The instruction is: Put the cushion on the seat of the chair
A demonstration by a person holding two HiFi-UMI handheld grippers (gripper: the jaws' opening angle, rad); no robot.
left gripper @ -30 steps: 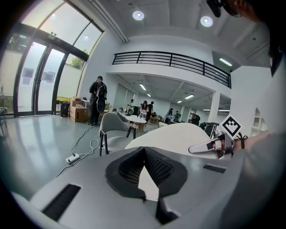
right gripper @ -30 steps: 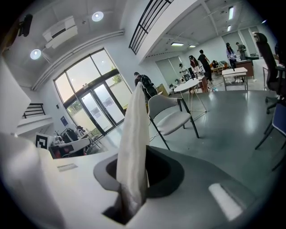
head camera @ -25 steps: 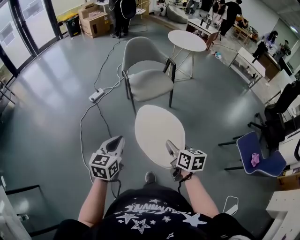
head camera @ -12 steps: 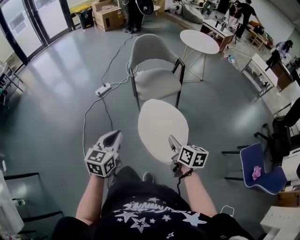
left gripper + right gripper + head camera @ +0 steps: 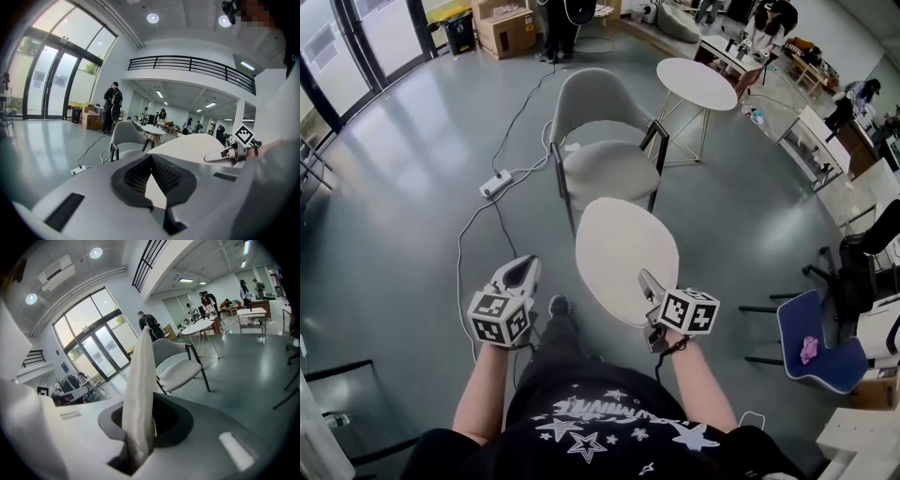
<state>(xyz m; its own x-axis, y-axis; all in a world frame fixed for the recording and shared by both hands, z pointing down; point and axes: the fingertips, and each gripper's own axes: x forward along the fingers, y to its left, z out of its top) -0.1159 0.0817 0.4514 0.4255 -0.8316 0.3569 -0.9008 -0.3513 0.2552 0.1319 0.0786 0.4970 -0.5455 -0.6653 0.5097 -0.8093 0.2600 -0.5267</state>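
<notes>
Right gripper point(image 5: 649, 281) is clamped on the near edge of the pale oval cushion point(image 5: 626, 258), and in the right gripper view the fabric stands pinched upright between the jaws. The cushion is up off the grey floor point(image 5: 412, 187), held out in front of the chair point(image 5: 605, 169), not on its seat. Left gripper point(image 5: 520, 270) sits beside the cushion, apart from it, jaws together on nothing.
</notes>
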